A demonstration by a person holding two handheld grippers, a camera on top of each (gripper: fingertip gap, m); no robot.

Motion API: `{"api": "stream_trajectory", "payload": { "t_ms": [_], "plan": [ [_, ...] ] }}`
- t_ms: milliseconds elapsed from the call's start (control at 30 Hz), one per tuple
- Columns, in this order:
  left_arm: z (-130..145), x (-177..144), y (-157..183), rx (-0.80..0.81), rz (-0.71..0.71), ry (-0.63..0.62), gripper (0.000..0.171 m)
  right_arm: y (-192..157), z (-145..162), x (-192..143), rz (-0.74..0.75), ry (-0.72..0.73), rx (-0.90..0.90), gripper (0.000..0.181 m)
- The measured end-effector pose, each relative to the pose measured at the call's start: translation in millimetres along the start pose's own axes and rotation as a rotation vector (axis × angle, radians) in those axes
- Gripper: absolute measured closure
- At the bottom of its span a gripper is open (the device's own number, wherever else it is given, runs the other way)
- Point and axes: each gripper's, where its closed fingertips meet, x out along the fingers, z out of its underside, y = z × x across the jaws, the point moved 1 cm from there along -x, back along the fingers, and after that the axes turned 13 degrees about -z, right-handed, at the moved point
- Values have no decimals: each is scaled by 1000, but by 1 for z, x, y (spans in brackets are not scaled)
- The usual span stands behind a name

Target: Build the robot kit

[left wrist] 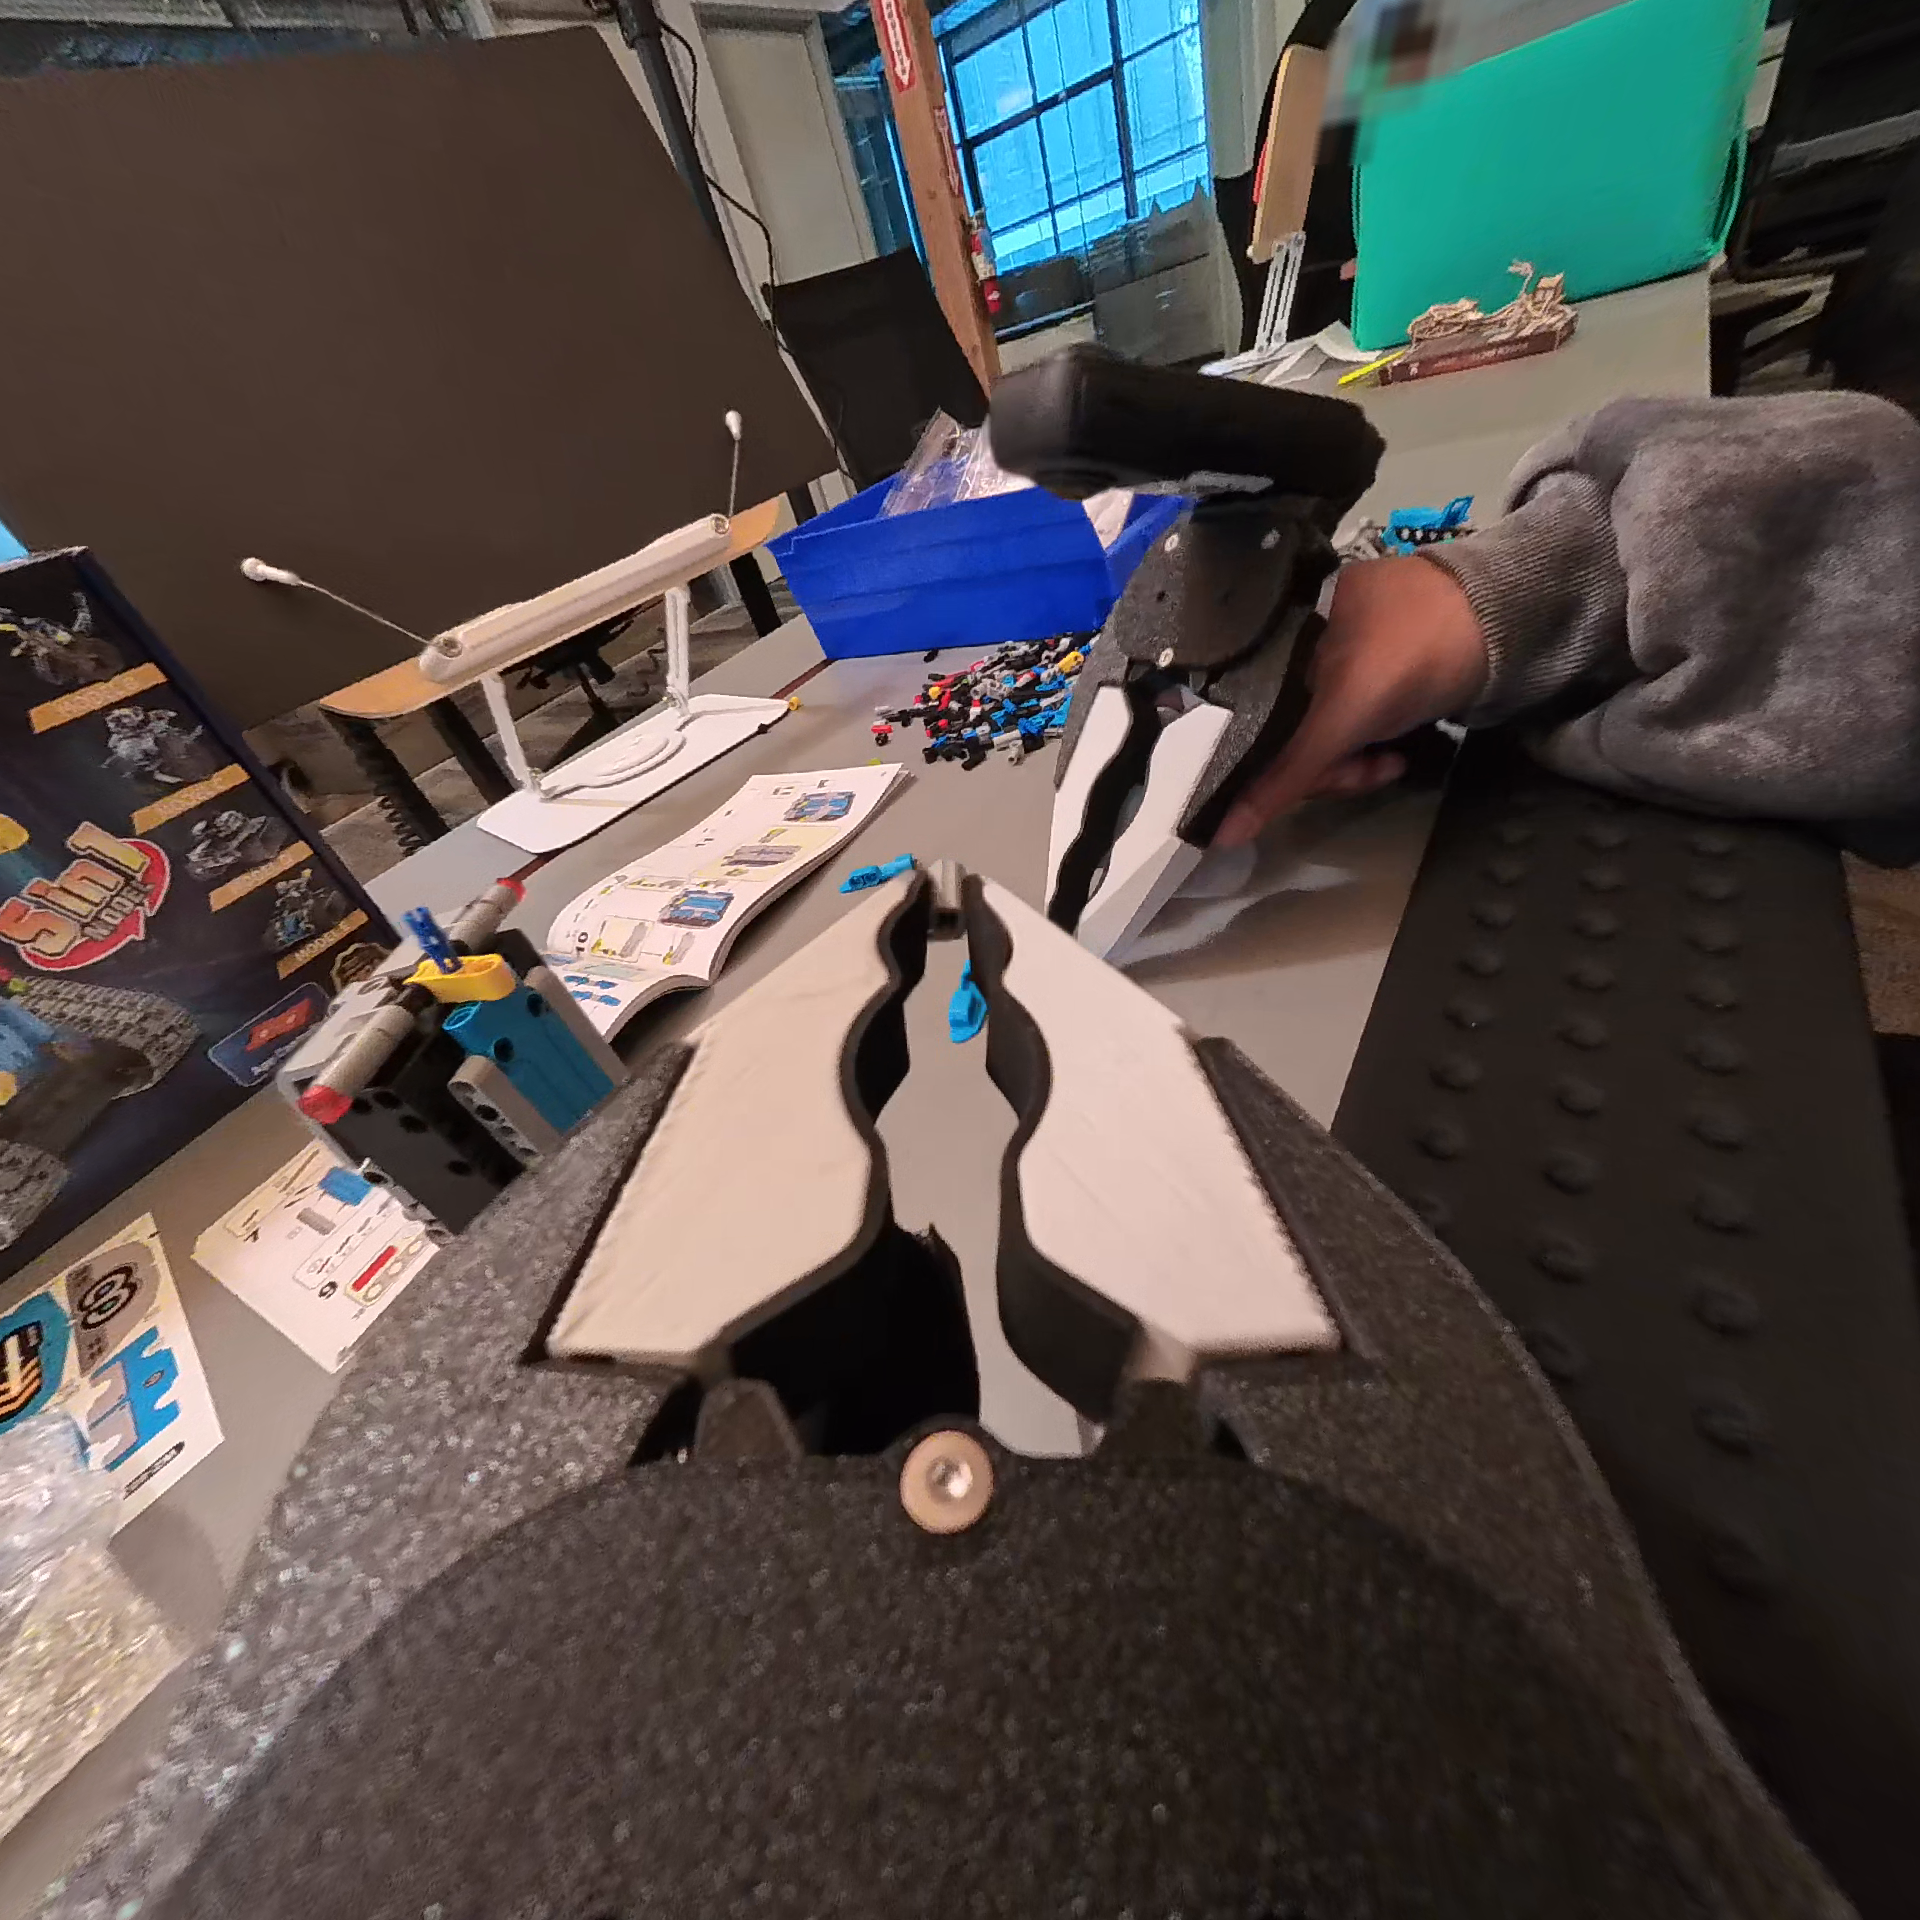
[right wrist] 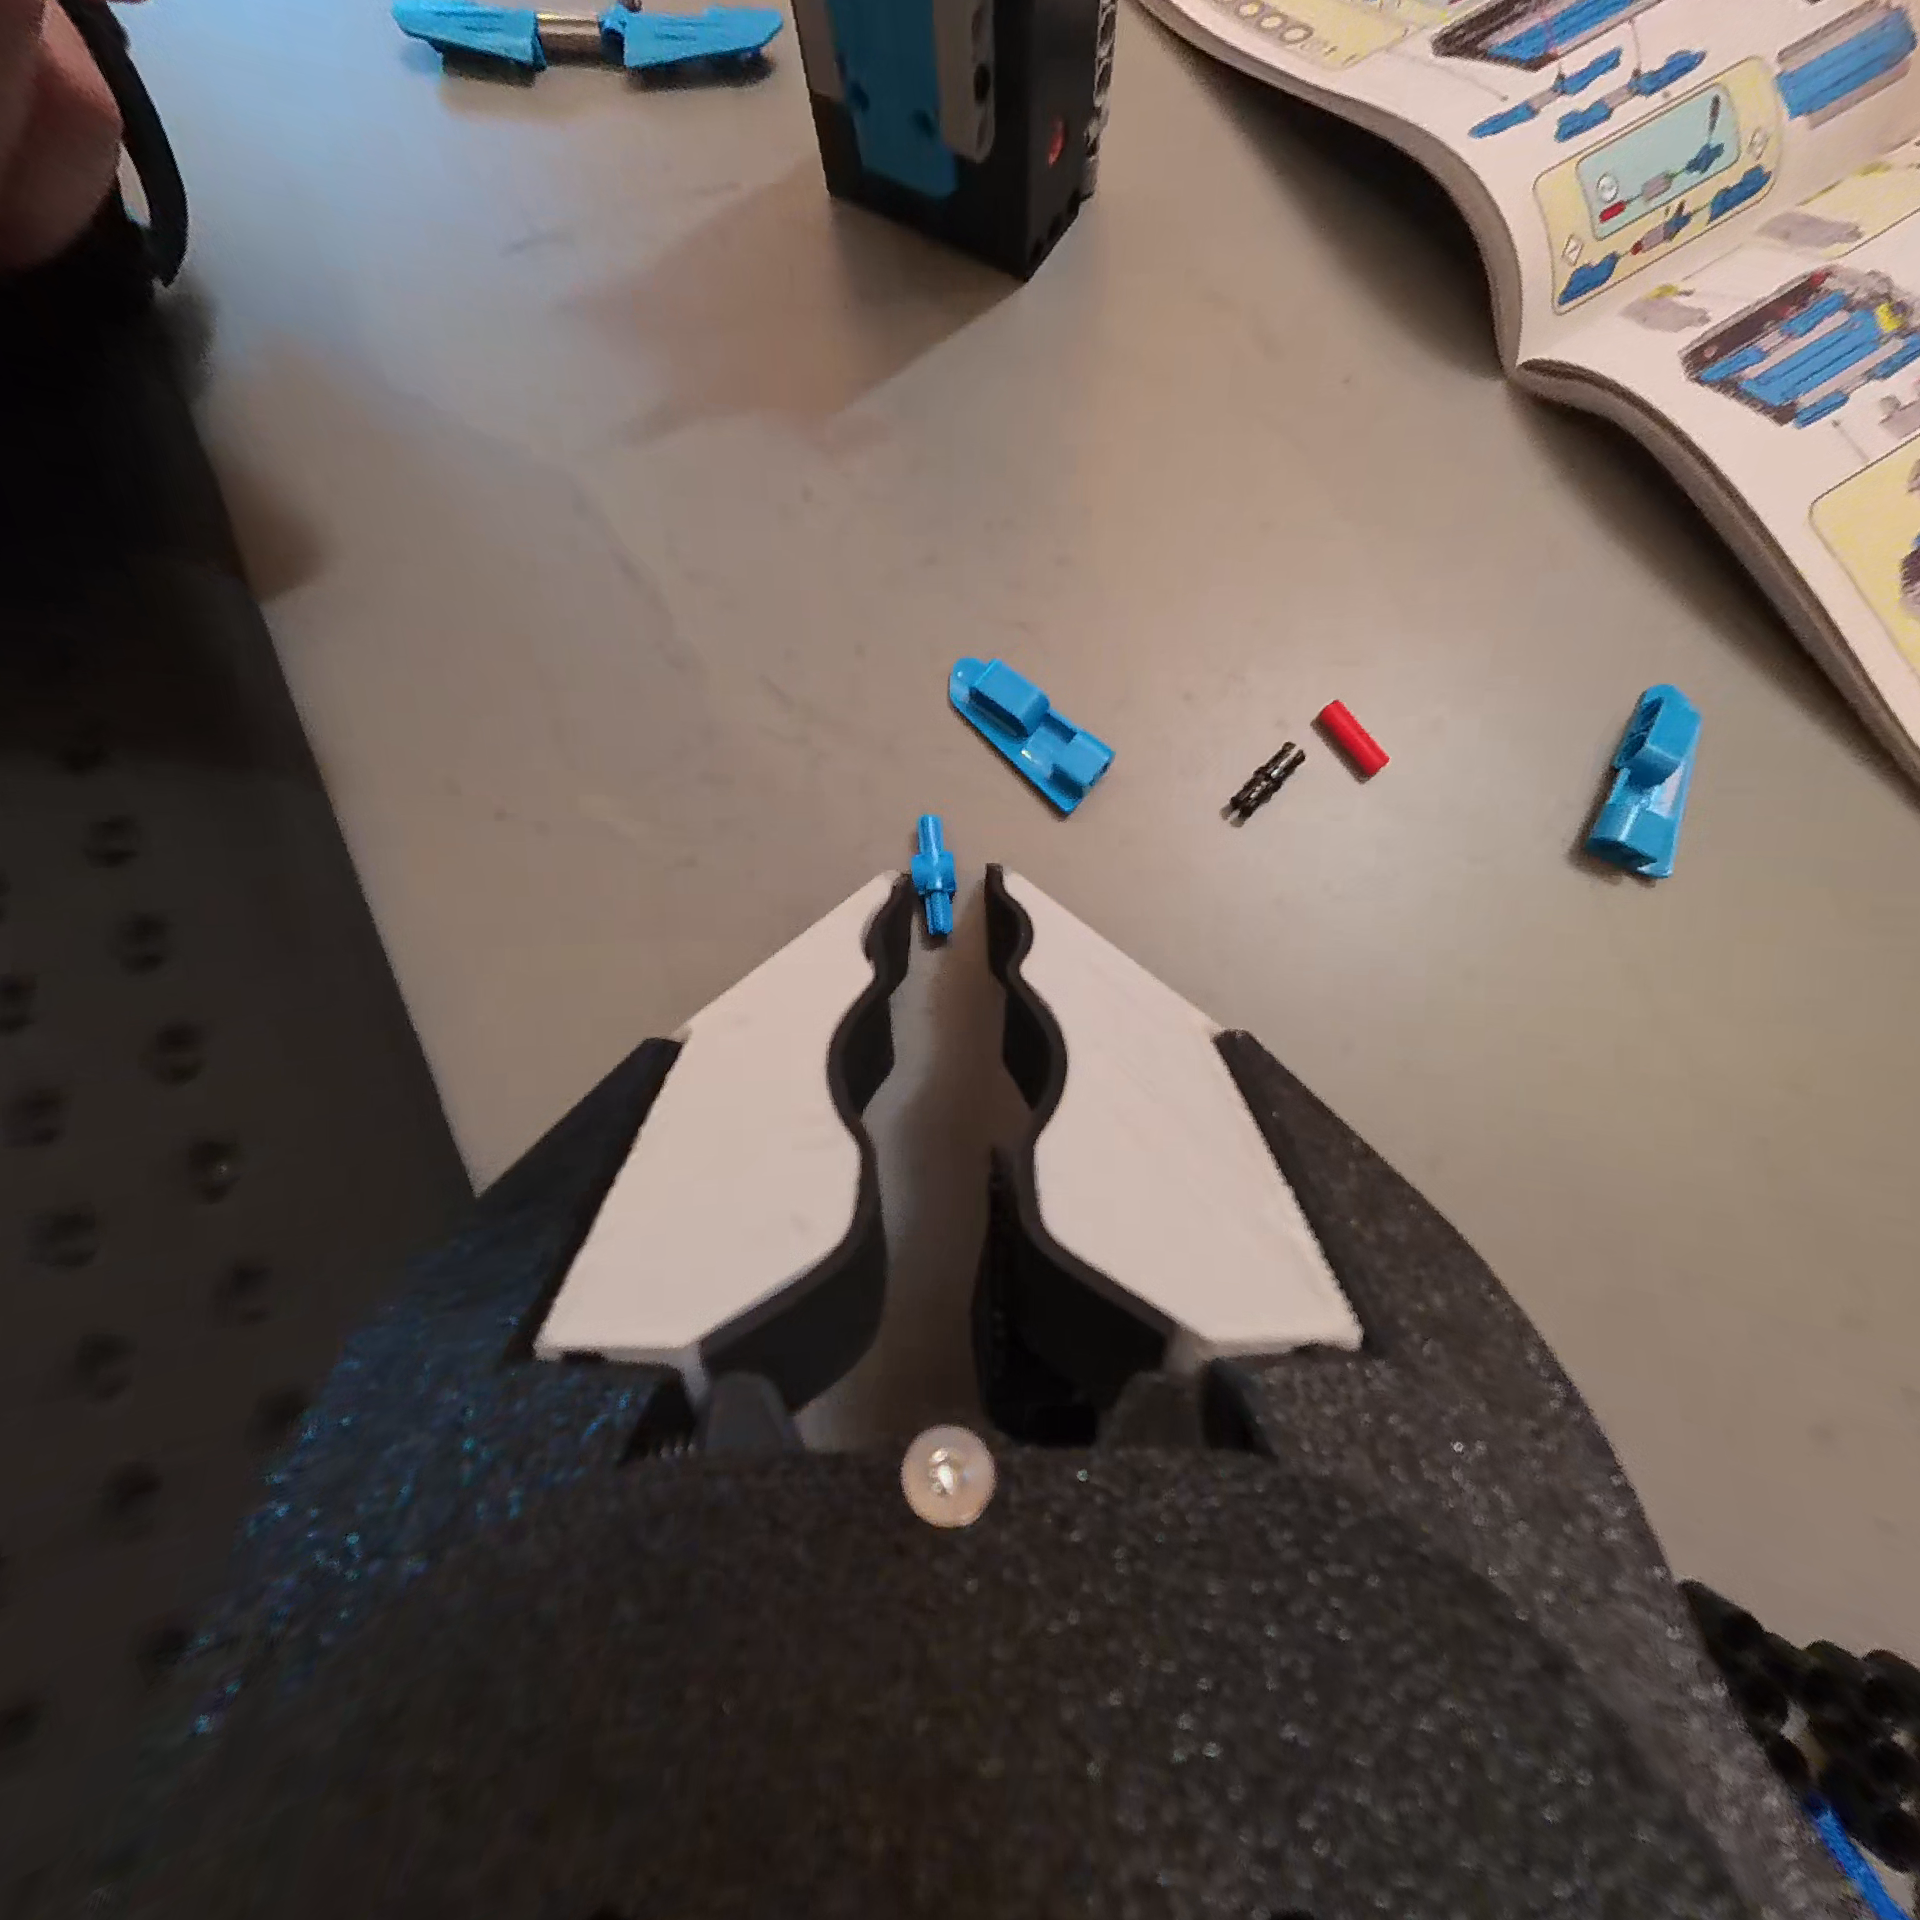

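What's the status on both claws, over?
Left claw shut on small grey piece, held above the table. Right claw open, small blue pin between its tips. Blue clip piece just ahead.

1. Bare grey table (right wrist: 644, 582) lies open ahead of the right gripper (right wrist: 943, 883), up to the block assembly (right wrist: 956, 114) at far centre.
2. Open instruction booklet (right wrist: 1662, 260) closes off the far right.
3. Blue pin (right wrist: 933, 871) sits between the fingertips; blue clip (right wrist: 1029, 732), black pin (right wrist: 1265, 779), red tube (right wrist: 1351, 738) are scattered just beyond.
4. Studded black mat (right wrist: 114, 1039) borders the left.
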Motion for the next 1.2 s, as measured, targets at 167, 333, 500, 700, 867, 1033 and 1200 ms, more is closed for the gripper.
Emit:
{"api": "stream_trajectory", "payload": {
  "t_ms": [167, 333, 500, 700, 867, 1033, 1200],
  "plan": [
    [-3, -1, -14, -101, -2, 24, 165, -3, -6, 5, 4, -1, -29, 174],
    [-7, -5, -40, -410, 98, 45, 165, -52, -62, 1, -37, 233, -232, 174],
    [-11, -9, -21, -428, 257, 42, 165, -78, -89, -5, 46, 354, -401, 174],
    [-1, -4, -3, -321, 282, -15, 165, -87, -92, -13, 71, 391, -475, 174],
    [12, 3, 7, -224, 261, -87, 165, -100, -99, -19, 5, 461, -475, 174],
    [13, 5, 8, -188, 229, -90, 165, -94, -95, -11, 3, 420, -439, 174],
    [20, 10, 6, -110, 153, -124, 165, -86, -91, -6, -3, 392, -372, 174]
  ]
}}
